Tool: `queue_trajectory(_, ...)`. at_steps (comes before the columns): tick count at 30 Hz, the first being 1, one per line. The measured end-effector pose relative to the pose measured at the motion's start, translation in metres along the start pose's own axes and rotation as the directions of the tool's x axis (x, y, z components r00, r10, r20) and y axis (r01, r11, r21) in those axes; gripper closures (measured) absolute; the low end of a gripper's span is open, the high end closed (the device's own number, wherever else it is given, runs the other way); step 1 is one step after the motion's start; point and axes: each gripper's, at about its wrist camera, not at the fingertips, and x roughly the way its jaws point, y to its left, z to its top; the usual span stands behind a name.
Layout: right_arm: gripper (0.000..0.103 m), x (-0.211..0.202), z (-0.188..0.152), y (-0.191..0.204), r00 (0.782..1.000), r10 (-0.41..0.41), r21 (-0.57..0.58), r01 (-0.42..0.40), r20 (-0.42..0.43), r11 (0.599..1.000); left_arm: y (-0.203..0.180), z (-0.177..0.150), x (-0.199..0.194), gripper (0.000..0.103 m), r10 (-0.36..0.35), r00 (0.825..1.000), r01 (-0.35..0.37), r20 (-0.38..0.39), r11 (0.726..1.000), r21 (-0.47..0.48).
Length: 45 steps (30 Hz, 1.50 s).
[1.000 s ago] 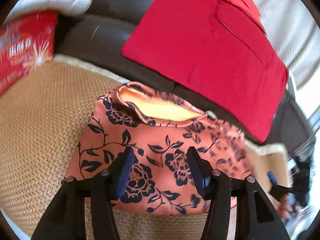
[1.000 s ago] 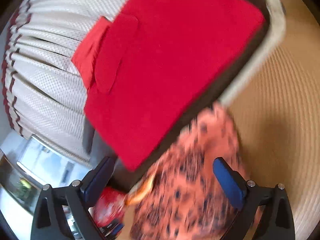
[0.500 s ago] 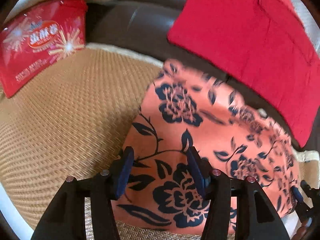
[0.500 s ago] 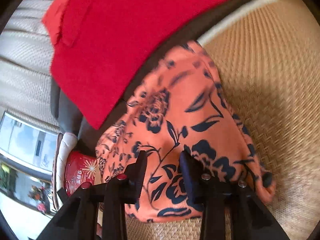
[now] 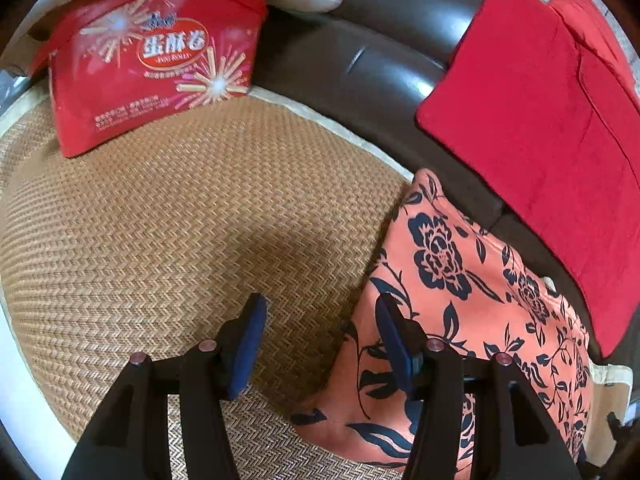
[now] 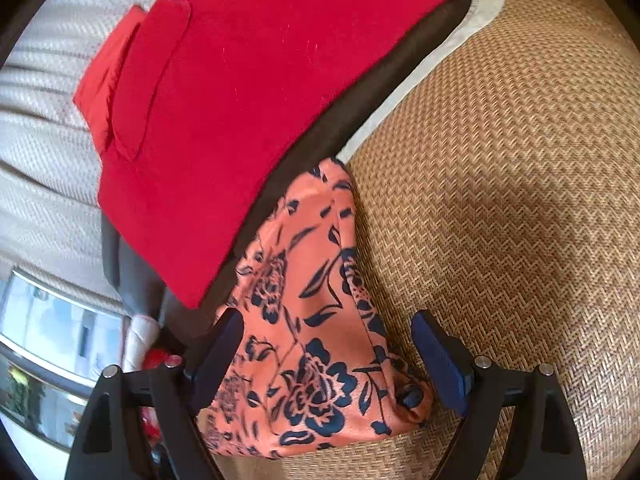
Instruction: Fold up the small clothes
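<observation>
red snack tub [image 5: 152,60] reads "蛋酥卷", well apart from floral garment [image 5: 472,300].

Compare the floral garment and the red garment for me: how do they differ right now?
The floral garment is orange with dark blue flowers; the red garment is plain. The floral one lies bunched and rumpled on the woven mat; the red one lies flat and neatly squared on the dark sofa edge. The floral one sits between the right gripper's opening jaws; the red one lies beyond them. Both are soft cloth.
</observation>
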Motion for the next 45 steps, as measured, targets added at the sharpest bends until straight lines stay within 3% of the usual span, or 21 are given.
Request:
queue_trajectory(4,0.022,0.026,-0.002,-0.003,0.998,-0.019,-0.018,0.018,-0.054,1.000,-0.023,-0.006,0.000,0.045,-0.037,0.999,0.035,0.021,0.995,0.097)
queue_trajectory(7,0.041,0.044,-0.011,0.009,0.995,-0.031,-0.095,0.022,-0.094,0.995,-0.054,-0.014,-0.007,0.045,-0.066,0.994,0.044,0.081,0.968,0.248)
queue_trajectory(9,0.065,0.047,-0.020,0.019,0.990,-0.116,-0.178,0.100,-0.078,0.979,-0.072,-0.021,-0.002,0.045,-0.047,0.995,0.016,0.088,0.945,0.327)
queue_trajectory(12,0.074,0.043,-0.029,0.028,0.987,-0.153,-0.228,0.139,-0.044,0.964,-0.075,-0.026,0.020,0.045,0.015,1.000,-0.019,0.016,0.940,0.341)
queue_trajectory(14,0.076,0.033,-0.037,0.032,0.985,-0.171,-0.249,0.162,-0.019,0.955,-0.072,-0.030,0.029,0.044,0.027,0.999,-0.018,-0.020,0.939,0.343)
queue_trajectory(18,0.080,0.004,-0.057,0.039,0.979,-0.202,-0.302,0.203,0.034,0.932,-0.078,-0.044,0.023,0.043,0.058,0.998,-0.051,-0.002,0.892,0.449)
queue_trajectory(23,0.084,-0.028,-0.074,0.012,0.963,-0.265,-0.280,0.267,0.046,0.922,-0.084,-0.076,0.008,0.043,0.075,0.997,-0.056,-0.014,0.844,0.533)
queue_trajectory(25,0.084,-0.037,-0.071,0.001,0.959,-0.277,-0.241,0.282,0.056,0.928,-0.083,-0.082,0.003,0.045,0.082,0.997,-0.063,-0.012,0.843,0.535)
queue_trajectory(28,0.080,-0.053,-0.054,0.001,0.903,-0.386,-0.223,0.422,0.188,0.879,-0.081,-0.082,-0.006,0.045,0.077,0.997,-0.057,-0.019,0.865,0.499)
queue_trajectory(29,0.080,-0.064,-0.048,0.002,0.884,-0.399,-0.171,0.444,0.244,0.880,-0.080,-0.079,-0.013,0.045,0.064,0.998,-0.048,-0.017,0.874,0.484)
queue_trajectory(32,0.080,-0.094,-0.042,0.015,0.876,-0.310,-0.137,0.382,0.370,0.914,-0.082,-0.075,-0.033,0.044,0.026,0.997,-0.056,0.068,0.876,0.479)
queue_trajectory(33,0.080,-0.096,-0.045,0.024,0.881,-0.272,-0.170,0.358,0.387,0.918,-0.084,-0.075,-0.040,0.040,0.027,0.994,-0.075,0.106,0.874,0.480)
queue_trajectory(35,0.080,-0.085,-0.058,0.047,0.920,-0.169,-0.255,0.269,0.354,0.929,-0.094,-0.078,-0.052,0.033,0.012,0.985,-0.097,0.172,0.863,0.496)
queue_trajectory(37,0.080,-0.054,-0.073,0.077,0.963,-0.103,-0.358,0.190,0.248,0.914,-0.105,-0.084,-0.058,0.031,0.013,0.976,-0.127,0.216,0.842,0.524)
queue_trajectory(38,0.080,-0.039,-0.081,0.090,0.974,-0.097,-0.401,0.174,0.206,0.899,-0.112,-0.087,-0.060,0.031,0.010,0.972,-0.139,0.233,0.827,0.545)
queue_trajectory(41,0.080,-0.001,-0.099,0.120,0.988,-0.078,-0.480,0.132,0.130,0.867,-0.121,-0.092,-0.063,0.030,-0.008,0.969,-0.140,0.248,0.806,0.575)
queue_trajectory(45,0.080,0.037,-0.099,0.126,0.992,-0.104,-0.486,0.125,0.071,0.865,-0.122,-0.090,-0.062,0.030,-0.016,0.969,-0.130,0.245,0.814,0.567)
